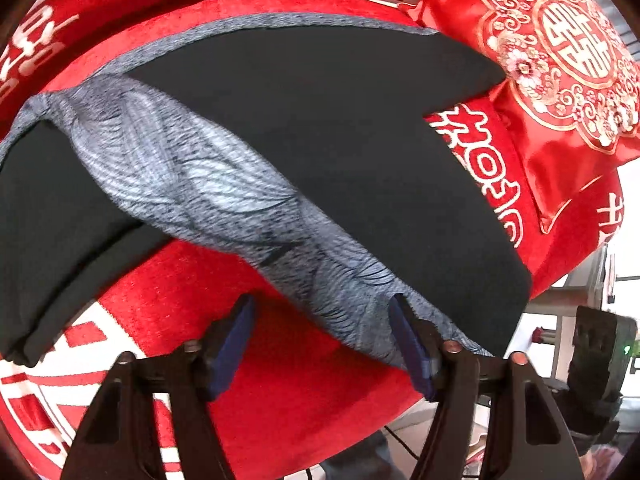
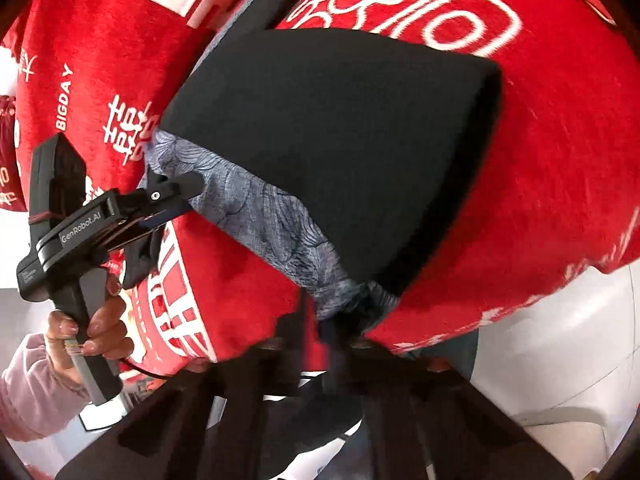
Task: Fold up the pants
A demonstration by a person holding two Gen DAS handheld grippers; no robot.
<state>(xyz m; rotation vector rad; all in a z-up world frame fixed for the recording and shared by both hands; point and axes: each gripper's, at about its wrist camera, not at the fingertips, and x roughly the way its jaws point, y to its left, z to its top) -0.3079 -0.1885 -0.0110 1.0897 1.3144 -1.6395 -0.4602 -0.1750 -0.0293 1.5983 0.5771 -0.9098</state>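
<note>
Fingers first: on the left gripper the blue pads stand wide apart, one of them just brushing the grey patterned waistband while nothing sits between them. Over on the right gripper the fingers look drawn close together, pinching the bunched corner of that same waistband at the near edge, though blur makes the bite hard to judge. Out from there, the pants lie partly folded across the red bedspread, black legs fanned toward the embroidered red cushion, one leg trailing off to the left side. Now the danger, as I read it: only one corner is held, so any lift from the right alone could drag the waistband askew and undo the fold already laid. That plush cover looks grippy, so the fabric may snag and bunch. And if the left closes from where it hovers, it may catch only a thin edge and slip off.
</note>
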